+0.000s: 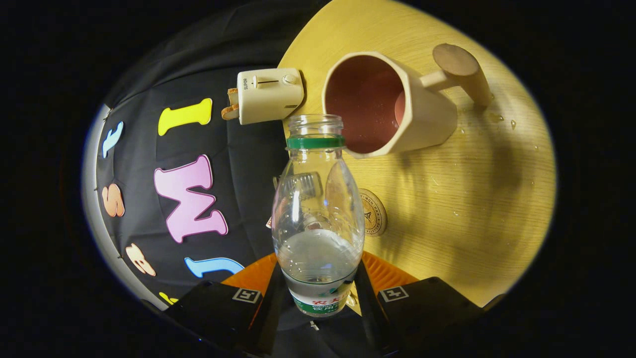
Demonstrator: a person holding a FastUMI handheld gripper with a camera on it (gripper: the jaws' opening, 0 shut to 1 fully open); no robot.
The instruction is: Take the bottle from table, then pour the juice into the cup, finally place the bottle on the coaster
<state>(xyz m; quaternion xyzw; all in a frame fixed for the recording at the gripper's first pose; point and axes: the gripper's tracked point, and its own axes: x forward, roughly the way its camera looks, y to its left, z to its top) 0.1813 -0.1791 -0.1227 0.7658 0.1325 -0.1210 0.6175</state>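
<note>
My gripper (318,286) is shut on a clear plastic bottle (318,209), both fingers pressing its labelled lower part. The bottle has no cap, a green neck ring, and some clear liquid pooled near the fingers. The whole view is rolled sideways. The bottle's mouth lies just short of the rim of a cream cup (392,107) with a dark pink inside and a wooden handle, which stands on the round wooden table (462,199). A round brown coaster (373,212) lies on the table right behind the bottle's body, partly hidden by it.
A small cream toaster (268,94) with toast in it stands at the table's edge, beyond the bottle's mouth and beside the cup. Water drops (497,119) dot the table near the cup's handle.
</note>
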